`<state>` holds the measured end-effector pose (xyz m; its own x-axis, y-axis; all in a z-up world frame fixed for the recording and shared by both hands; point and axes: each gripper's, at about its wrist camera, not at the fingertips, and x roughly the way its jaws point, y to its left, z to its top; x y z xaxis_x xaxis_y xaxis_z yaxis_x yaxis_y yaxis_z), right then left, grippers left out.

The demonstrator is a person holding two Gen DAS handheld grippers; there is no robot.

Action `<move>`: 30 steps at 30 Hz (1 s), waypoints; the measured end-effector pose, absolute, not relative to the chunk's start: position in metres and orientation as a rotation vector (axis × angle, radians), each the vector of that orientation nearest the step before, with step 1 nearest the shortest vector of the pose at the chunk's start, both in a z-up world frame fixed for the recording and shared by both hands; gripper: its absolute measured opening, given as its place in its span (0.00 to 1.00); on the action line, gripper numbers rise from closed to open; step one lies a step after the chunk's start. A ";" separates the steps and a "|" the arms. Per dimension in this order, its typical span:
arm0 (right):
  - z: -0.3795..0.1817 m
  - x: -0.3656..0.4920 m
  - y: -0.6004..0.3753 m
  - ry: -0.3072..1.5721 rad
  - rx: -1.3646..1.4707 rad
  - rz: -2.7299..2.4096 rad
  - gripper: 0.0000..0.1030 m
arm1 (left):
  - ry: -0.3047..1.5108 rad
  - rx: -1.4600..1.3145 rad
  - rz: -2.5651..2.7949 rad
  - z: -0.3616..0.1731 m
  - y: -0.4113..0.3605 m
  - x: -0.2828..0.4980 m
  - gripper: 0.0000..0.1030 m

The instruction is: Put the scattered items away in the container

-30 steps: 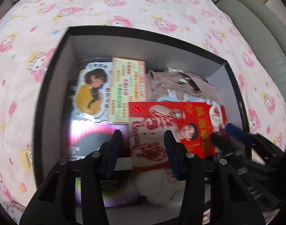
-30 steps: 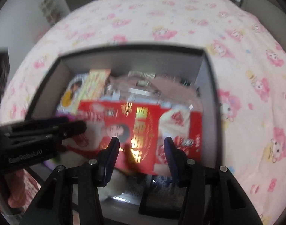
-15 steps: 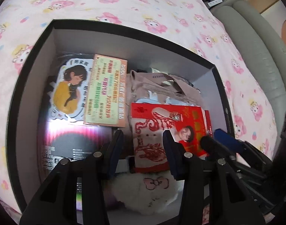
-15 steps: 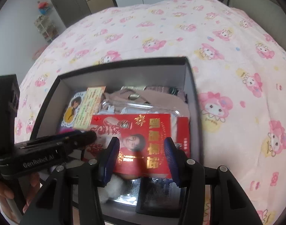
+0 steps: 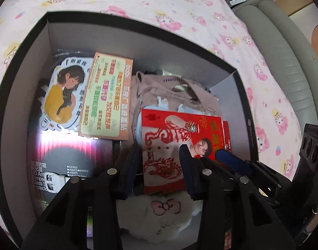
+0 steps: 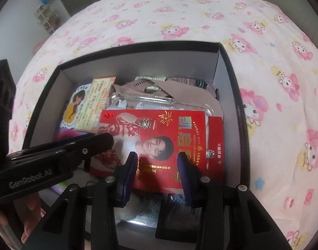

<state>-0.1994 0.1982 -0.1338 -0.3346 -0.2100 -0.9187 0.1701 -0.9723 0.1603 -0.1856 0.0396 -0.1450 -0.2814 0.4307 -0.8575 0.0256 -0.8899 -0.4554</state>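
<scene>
A black box [image 5: 138, 33] [image 6: 227, 66] sits on the bed and holds several items. A red envelope with a man's portrait [image 5: 179, 137] [image 6: 169, 137] lies on top. Beside it lie an orange-green card [image 5: 105, 100] [image 6: 94, 108], a girl sticker [image 5: 63, 95], a screen-protector pack [image 5: 61, 162], a clear phone case [image 6: 159, 102], beige cloth [image 5: 171, 91] and a white plush [image 5: 159, 214]. My left gripper [image 5: 159, 166] is open above the box, empty. My right gripper [image 6: 156, 166] is open above the red envelope, empty.
The pink cartoon-print bedsheet [image 6: 179, 10] surrounds the box. A grey padded headboard or sofa edge [image 5: 288, 58] runs along the right. A cabinet and shelf [image 6: 46, 14] stand at the far wall.
Both grippers have pulled back and up from the box. The red envelope stays lying on top of the items.
</scene>
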 end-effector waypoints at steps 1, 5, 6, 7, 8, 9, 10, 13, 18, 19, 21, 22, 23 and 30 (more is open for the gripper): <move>-0.136 -0.201 0.197 -0.043 1.666 -2.390 0.35 | -0.567 -1.701 2.253 -0.146 0.040 -0.188 0.39; -0.137 -0.203 0.195 -0.021 1.664 -2.415 0.36 | -0.543 -1.694 2.259 -0.142 0.041 -0.185 0.42; -0.137 -0.203 0.195 -0.029 1.666 -2.415 0.36 | -0.540 -1.692 2.265 -0.140 0.040 -0.184 0.45; -0.137 -0.203 0.196 -0.035 1.665 -2.417 0.36 | -0.535 -1.685 2.281 -0.137 0.039 -0.182 0.47; -0.135 -0.203 0.196 -0.040 1.659 -2.421 0.36 | -0.526 -1.672 2.301 -0.134 0.036 -0.179 0.48; -0.134 -0.202 0.197 -0.045 1.654 -2.429 0.36 | -0.516 -1.654 2.323 -0.127 0.034 -0.176 0.48; -0.130 -0.200 0.198 -0.052 1.646 -2.443 0.36 | -0.512 -1.630 2.346 -0.123 0.031 -0.172 0.49; -0.110 -0.191 0.202 -0.060 1.566 -2.521 0.43 | -0.485 -1.530 2.439 -0.096 0.024 -0.159 0.58; -0.057 -0.165 0.200 0.005 1.326 -2.721 0.54 | -0.373 -1.334 2.664 -0.039 0.014 -0.138 0.72; -0.049 -0.161 0.200 0.007 1.290 -2.737 0.55 | -0.349 -1.297 2.701 -0.028 0.016 -0.146 0.74; -0.030 -0.150 0.201 -0.011 1.228 -2.774 0.63 | -0.320 -1.235 2.755 -0.010 0.013 -0.146 0.83; -0.021 -0.146 0.200 -0.019 1.206 -2.792 0.66 | -0.316 -1.193 2.788 0.002 0.007 -0.141 0.89; -0.015 -0.142 0.199 -0.025 1.188 -2.806 0.71 | -0.319 -1.162 2.808 0.011 0.004 -0.139 0.92; 0.044 -0.102 0.199 -0.044 1.020 -2.920 0.75 | -0.333 -1.006 2.927 0.061 -0.018 -0.103 0.99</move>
